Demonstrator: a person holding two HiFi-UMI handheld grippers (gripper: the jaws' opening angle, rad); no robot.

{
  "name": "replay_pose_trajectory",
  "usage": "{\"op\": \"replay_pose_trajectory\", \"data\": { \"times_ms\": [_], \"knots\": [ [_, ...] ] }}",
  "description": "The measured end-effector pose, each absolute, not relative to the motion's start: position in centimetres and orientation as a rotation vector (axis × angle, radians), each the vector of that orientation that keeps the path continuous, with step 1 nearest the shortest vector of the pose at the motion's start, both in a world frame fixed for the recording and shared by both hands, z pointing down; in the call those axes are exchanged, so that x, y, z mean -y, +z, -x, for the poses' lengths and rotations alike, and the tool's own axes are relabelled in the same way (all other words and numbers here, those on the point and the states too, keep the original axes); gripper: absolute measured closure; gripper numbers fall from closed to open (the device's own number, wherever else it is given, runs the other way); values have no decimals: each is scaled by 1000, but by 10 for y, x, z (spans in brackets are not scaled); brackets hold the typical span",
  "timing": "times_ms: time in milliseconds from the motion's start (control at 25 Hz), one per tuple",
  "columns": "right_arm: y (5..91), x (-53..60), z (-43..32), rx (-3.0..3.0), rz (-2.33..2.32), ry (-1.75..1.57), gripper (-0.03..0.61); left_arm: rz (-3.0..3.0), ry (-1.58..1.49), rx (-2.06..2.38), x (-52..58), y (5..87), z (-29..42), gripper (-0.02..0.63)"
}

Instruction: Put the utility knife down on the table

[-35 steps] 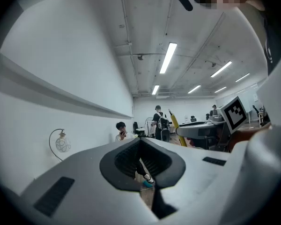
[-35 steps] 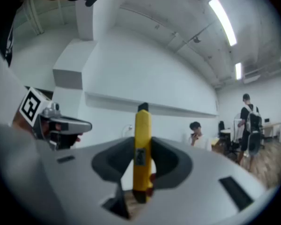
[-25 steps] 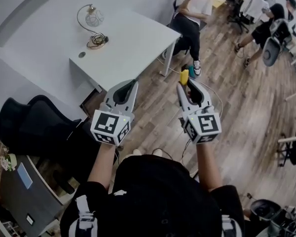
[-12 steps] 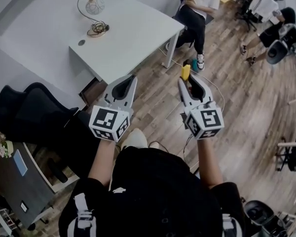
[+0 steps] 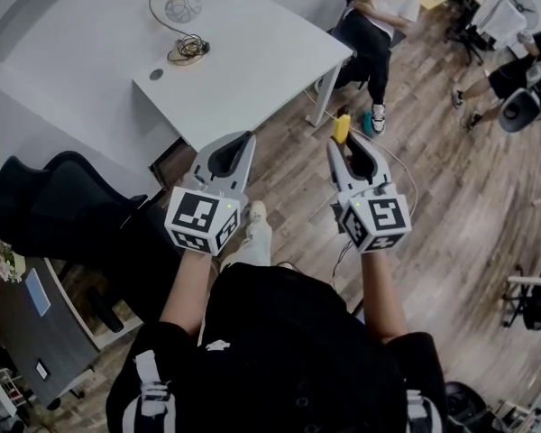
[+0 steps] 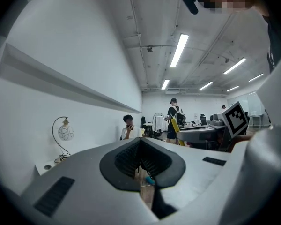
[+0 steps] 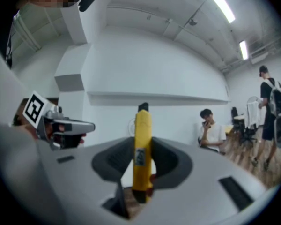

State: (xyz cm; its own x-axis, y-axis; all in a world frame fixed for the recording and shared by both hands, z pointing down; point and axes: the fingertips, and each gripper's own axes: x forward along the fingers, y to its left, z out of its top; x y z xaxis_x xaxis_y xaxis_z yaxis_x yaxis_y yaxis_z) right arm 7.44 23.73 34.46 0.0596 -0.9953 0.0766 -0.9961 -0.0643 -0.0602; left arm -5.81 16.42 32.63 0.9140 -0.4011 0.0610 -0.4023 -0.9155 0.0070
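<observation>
Right claw (image 5: 346,144) is clenched on the utility knife (image 5: 341,129). The right gripper view shows the yellow body pinched between both pads and standing upright out of the jaws, black tip on top, with a small label on the near face. Most of the body sticks out past the pads.

The knife is in the air, not on the worktop (image 5: 252,66). In the head view it hangs over the wooden floor (image 5: 451,188), off the worktop's near right corner and clear of its edge.

Left claw (image 5: 242,139) is closed on nothing. The left gripper view shows the ribbed pads meeting at the tips, with only a sliver of floor in the slot lower down. In the head view its tips sit right at the worktop's near edge; I can't tell whether they touch it.

The two claws are side by side at about the same height, both pointing to 12 o'clock, with the marker cubes nearest the person.

The white worktop sits at 11 o'clock from the claws. At its far end are a lamp (image 5: 182,5) with a curved arm and round shade, a coiled cable (image 5: 187,52) just beside the lamp, and a small round grommet (image 5: 157,74) near them. The rest of the top is bare.

A seated person (image 5: 379,12) is at 1 o'clock, beyond the worktop's far right corner. A black office chair (image 5: 68,219) is at 9 o'clock from the left claw.
</observation>
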Motion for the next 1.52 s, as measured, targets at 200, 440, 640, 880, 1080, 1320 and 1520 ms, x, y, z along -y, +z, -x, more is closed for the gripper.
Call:
{"op": "replay_pose_trajectory", "data": {
  "times_ms": [200, 440, 640, 880, 1080, 1320, 1520],
  "knots": [
    [346, -197, -84, 2153, -2258, 154, 443, -3037, 126, 670, -120, 335, 49, 594],
    [342, -137, -107, 2155, -2239, 159, 443, -3023, 126, 638, -64, 333, 22, 595],
    [338, -87, -119, 2146, -2227, 164, 443, -3024, 130, 614, -13, 330, 4, 595],
    [333, -24, -127, 2129, -2205, 162, 443, -3015, 129, 604, 50, 327, -5, 595],
    [333, 24, -132, 2114, -2196, 167, 443, -3017, 134, 596, 96, 329, -13, 595],
    [338, 69, -136, 2100, -2175, 177, 443, -2994, 123, 590, 142, 335, -19, 595],
    [341, 92, -135, 2105, -2160, 178, 443, -2982, 108, 608, 164, 337, -19, 595]
  ]
}}
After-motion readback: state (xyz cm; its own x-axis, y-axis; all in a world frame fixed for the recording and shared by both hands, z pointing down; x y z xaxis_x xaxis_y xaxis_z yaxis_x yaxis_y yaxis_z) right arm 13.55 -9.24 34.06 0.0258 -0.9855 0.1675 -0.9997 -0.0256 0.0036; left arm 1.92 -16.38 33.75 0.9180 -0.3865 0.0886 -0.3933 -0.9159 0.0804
